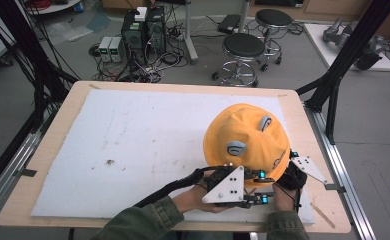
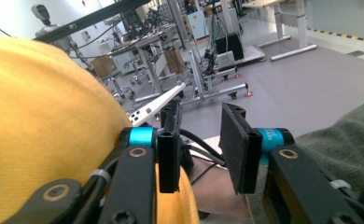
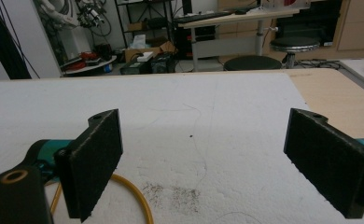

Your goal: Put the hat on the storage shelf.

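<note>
A yellow hat (image 1: 247, 142) sits at the near right of the white foam sheet (image 1: 133, 145) on the wooden tabletop (image 1: 58, 125). Both the left gripper (image 2: 201, 144) and right gripper (image 3: 203, 163) gape empty; stools (image 1: 243, 47) and computers (image 1: 143, 30) stand beyond.

Even overhead room light on my table, soft shadows. High view slightly soft and low in detail. My left gripper's camera: yellow hat (image 2: 40, 140) blurred up close, window glare far back. Right camera sharp.
</note>
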`<action>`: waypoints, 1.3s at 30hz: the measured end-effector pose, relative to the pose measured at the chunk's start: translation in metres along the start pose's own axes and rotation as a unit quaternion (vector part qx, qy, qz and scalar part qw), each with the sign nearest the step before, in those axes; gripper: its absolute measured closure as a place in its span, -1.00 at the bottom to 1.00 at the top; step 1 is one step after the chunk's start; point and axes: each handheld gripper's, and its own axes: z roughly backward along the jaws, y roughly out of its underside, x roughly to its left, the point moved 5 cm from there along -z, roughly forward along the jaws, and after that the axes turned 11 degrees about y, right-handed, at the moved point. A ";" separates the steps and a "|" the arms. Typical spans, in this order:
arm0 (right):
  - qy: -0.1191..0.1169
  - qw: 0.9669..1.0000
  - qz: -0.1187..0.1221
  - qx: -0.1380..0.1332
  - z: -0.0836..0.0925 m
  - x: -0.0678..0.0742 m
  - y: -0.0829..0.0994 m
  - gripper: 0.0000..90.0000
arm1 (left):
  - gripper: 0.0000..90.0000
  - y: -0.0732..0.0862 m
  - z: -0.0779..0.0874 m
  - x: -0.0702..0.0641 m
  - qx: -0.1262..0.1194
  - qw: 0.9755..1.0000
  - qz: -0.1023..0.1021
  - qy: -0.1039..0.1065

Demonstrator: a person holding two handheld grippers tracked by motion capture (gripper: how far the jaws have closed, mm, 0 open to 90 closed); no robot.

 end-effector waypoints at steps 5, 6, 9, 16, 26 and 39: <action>0.001 1.000 -0.001 -0.002 0.000 0.000 0.000 -0.76 | 0.33 -0.009 0.005 -0.005 -0.018 1.000 -0.007 -0.006; 0.001 1.000 -0.001 -0.002 0.000 0.000 0.000 -0.76 | 0.26 -0.014 0.008 -0.006 -0.027 1.000 -0.003 -0.009; 0.001 1.000 -0.001 -0.002 0.000 0.000 0.000 -0.76 | 0.10 -0.019 0.015 -0.007 -0.047 0.999 0.012 -0.006; 0.001 1.000 -0.001 -0.002 0.000 0.000 0.000 -0.76 | -0.21 -0.033 0.037 -0.004 -0.097 0.995 0.039 -0.009; 0.002 1.000 -0.001 -0.001 0.000 0.000 0.000 -0.77 | -0.33 -0.042 0.075 0.009 -0.155 0.983 0.081 -0.045; 0.002 1.000 0.001 0.000 0.000 0.000 0.000 -0.76 | -0.35 -0.049 0.153 0.027 -0.197 0.959 0.073 -0.190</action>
